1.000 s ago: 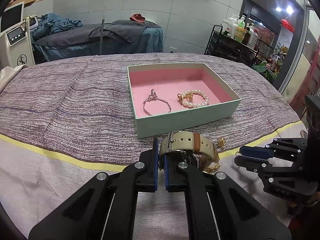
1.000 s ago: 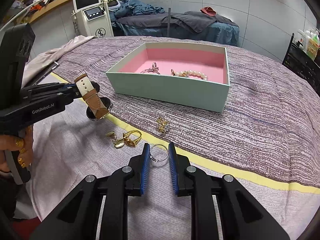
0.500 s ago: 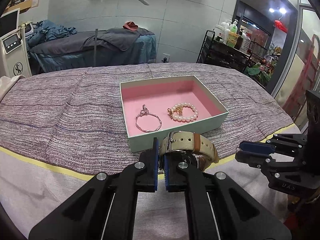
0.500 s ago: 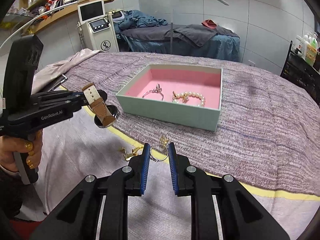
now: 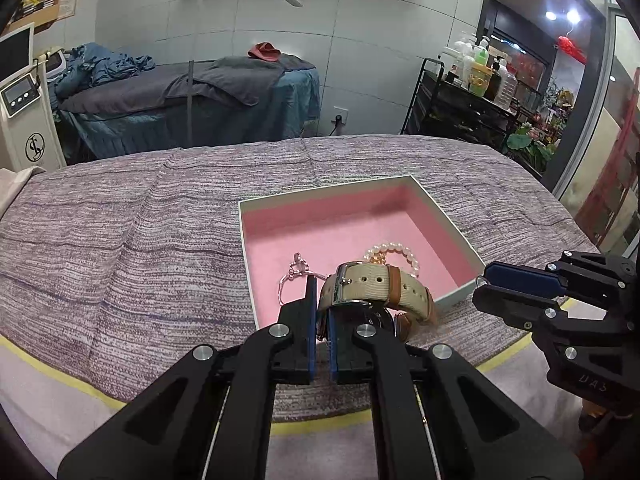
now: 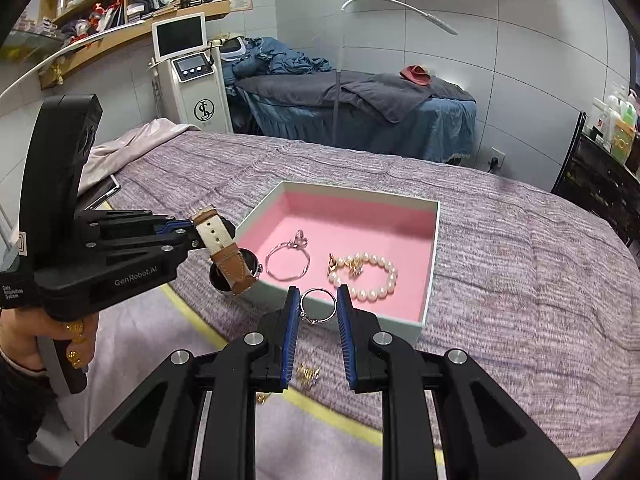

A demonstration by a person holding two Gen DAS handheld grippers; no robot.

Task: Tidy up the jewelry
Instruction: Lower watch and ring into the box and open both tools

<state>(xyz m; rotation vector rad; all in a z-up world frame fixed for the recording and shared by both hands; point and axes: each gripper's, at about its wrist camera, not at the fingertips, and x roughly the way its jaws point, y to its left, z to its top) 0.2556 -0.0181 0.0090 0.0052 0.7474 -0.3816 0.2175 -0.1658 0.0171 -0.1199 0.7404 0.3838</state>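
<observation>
My left gripper is shut on a watch with a beige and brown strap, held in the air at the near left edge of the pale green box with pink lining. The watch also shows in the right wrist view. My right gripper is shut on a silver ring, just above the box's front wall. Inside the box lie a silver bangle and a pearl bracelet.
Small gold pieces lie on the purple woven bed cover under my right gripper, near a yellow stripe. A treatment bed and a white machine stand behind. A black cart with bottles stands at right.
Both grippers have risen and moved forward toward the box, carrying the watch and the ring. The gold pieces have stayed on the cover.
</observation>
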